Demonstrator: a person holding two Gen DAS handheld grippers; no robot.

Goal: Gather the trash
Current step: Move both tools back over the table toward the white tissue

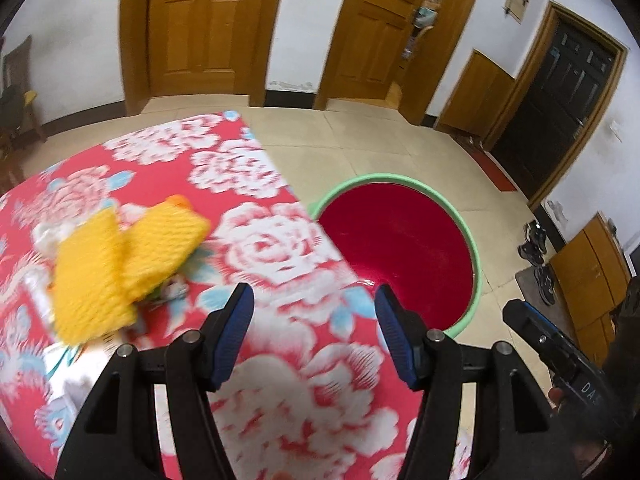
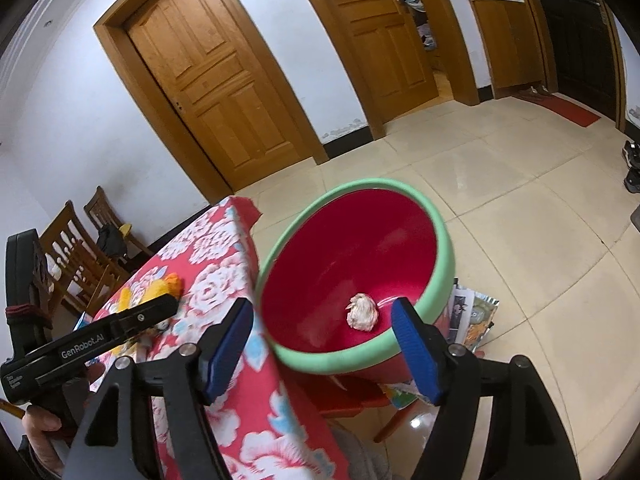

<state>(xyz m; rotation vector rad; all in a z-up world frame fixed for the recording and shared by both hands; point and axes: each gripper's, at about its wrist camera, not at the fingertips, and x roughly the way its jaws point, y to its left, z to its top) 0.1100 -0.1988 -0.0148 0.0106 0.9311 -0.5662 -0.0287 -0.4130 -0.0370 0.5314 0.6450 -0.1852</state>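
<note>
one paper wad (image 2: pixel 362 312) in basin (image 2: pixel 440 280)

"GenRobot.AI" reads in white along the left gripper (image 2: pixel 136 322), at eight o'clock in the right wrist view. In the left wrist view, at four o'clock, the right gripper (image 1: pixel 560 354) shows only the letters "DAS".

The table (image 1: pixel 280 248) wears a red cloth with white peonies and pale blue leaves. The basin (image 2: pixel 440 264) is red inside, mint-green rimmed. The foam fruit nets (image 1: pixel 120 256) are yellow.
</note>
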